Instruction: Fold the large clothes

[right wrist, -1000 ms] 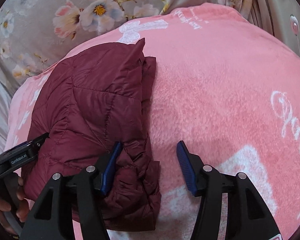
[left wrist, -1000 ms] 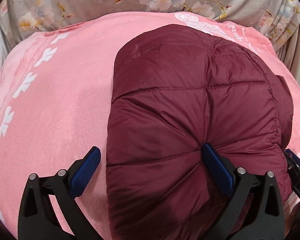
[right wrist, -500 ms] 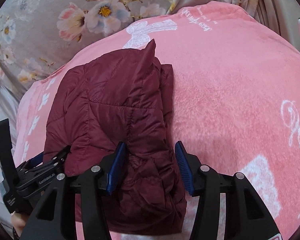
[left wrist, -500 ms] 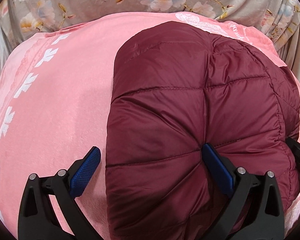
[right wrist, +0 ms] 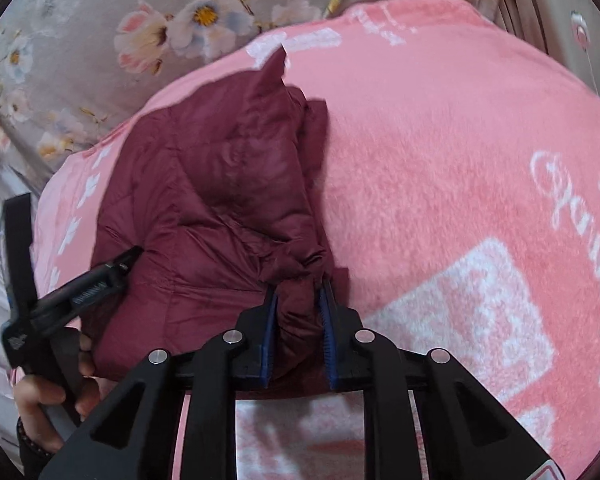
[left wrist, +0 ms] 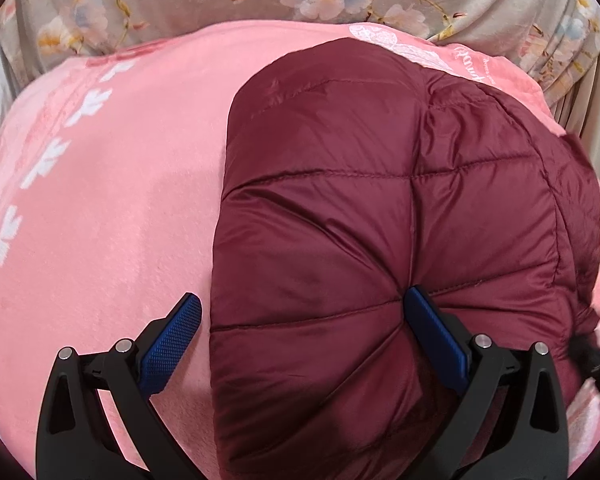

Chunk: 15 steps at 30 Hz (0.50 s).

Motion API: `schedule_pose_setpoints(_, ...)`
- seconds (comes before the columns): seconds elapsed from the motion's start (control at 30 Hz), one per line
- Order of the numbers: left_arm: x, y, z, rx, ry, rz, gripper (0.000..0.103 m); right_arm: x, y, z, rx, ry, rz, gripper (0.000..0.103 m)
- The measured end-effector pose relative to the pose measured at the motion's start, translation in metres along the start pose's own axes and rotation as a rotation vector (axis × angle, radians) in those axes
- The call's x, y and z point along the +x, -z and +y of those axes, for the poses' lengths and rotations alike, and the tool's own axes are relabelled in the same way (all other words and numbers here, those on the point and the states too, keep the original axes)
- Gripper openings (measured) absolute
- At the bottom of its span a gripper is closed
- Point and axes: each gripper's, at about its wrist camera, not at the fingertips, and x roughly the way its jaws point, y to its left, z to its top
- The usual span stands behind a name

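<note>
1. The pink blanket [right wrist: 440, 152] carries white cursive lettering at its right edge in the right wrist view; only a looping capital shows, no word can be made out
2. In the left wrist view the same blanket's script near the far edge is cut off and unreadable
3. The left gripper [right wrist: 96, 280] bears a small label, too blurred to read

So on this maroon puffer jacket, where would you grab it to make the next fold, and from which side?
Grip the bunched near-right corner of the maroon puffer jacket, coming in from the near edge. There the fabric gathers into a narrow ridge that fits between the pads; the broad quilted panels are too puffy and flat to pinch. The right gripper has just closed on exactly that ridge, while the left gripper stands open astride the near-left edge.
</note>
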Motion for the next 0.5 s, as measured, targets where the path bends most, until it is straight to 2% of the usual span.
schedule_pose_setpoints(0.1,0.0,-0.002,0.004,-0.008,0.012,0.02,0.098,-0.005,-0.006,0.006,0.009,0.007,0.018,0.02)
schedule_pose_setpoints(0.13,-0.001,-0.003,0.005,-0.014,0.015,0.027,0.098,-0.01,-0.01,0.009,0.01,0.007,0.003,0.025)
schedule_pose_setpoints(0.2,-0.004,-0.006,0.011,-0.036,0.035,0.048,0.098,-0.025,-0.02,0.014,0.008,-0.012,-0.059,0.042)
schedule_pose_setpoints(0.23,-0.006,-0.009,0.015,-0.053,0.055,0.061,0.098,-0.029,-0.025,0.014,0.008,-0.021,-0.082,0.061)
schedule_pose_setpoints(0.27,-0.009,-0.01,0.019,-0.07,0.072,0.066,0.098,-0.031,-0.032,0.014,0.015,-0.032,-0.108,0.067)
schedule_pose_setpoints(0.37,-0.015,-0.02,0.037,-0.138,0.123,0.064,0.098,-0.016,-0.048,0.012,0.003,-0.031,-0.098,0.066)
schedule_pose_setpoints(0.5,-0.006,-0.028,0.061,-0.23,0.195,0.107,0.098,0.023,-0.055,0.007,0.031,-0.077,0.0,0.066)
